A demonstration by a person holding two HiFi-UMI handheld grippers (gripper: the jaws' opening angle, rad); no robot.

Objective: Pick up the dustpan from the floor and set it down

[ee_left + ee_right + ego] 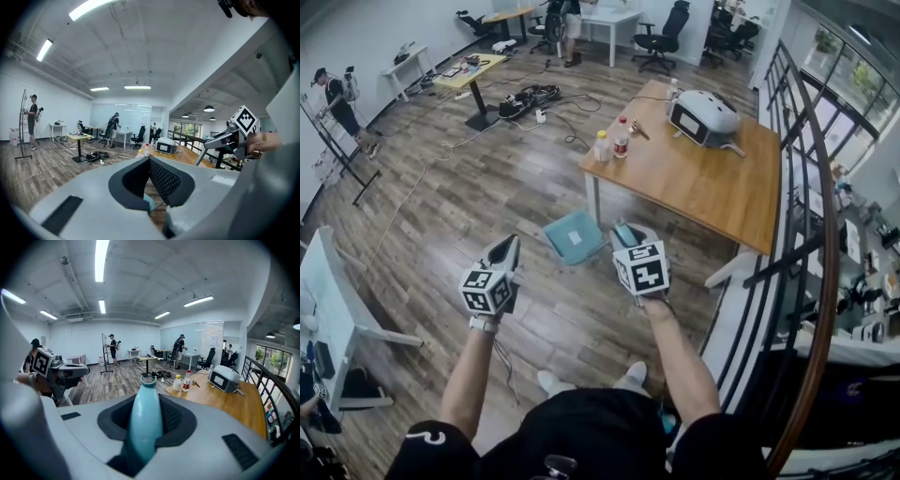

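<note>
The teal dustpan (575, 236) hangs tilted above the wooden floor, just in front of the table's near-left leg. Its handle (145, 420) stands between the pads of my right gripper (628, 236), which is shut on it; the handle's rounded end (148, 380) points away from the camera. My left gripper (506, 253) hovers to the left of the pan, apart from it. Its jaws meet at the tips with nothing between them, and a sliver of teal (147, 202) shows under them. In the left gripper view the right gripper (225, 138) sits at the right.
A wooden table (712, 192) carries two bottles (602, 145) and a white device (705, 117). A dark railing (811, 234) runs along the right. A white table (337, 309) stands at the left. Cables, desks, chairs and several people fill the far room.
</note>
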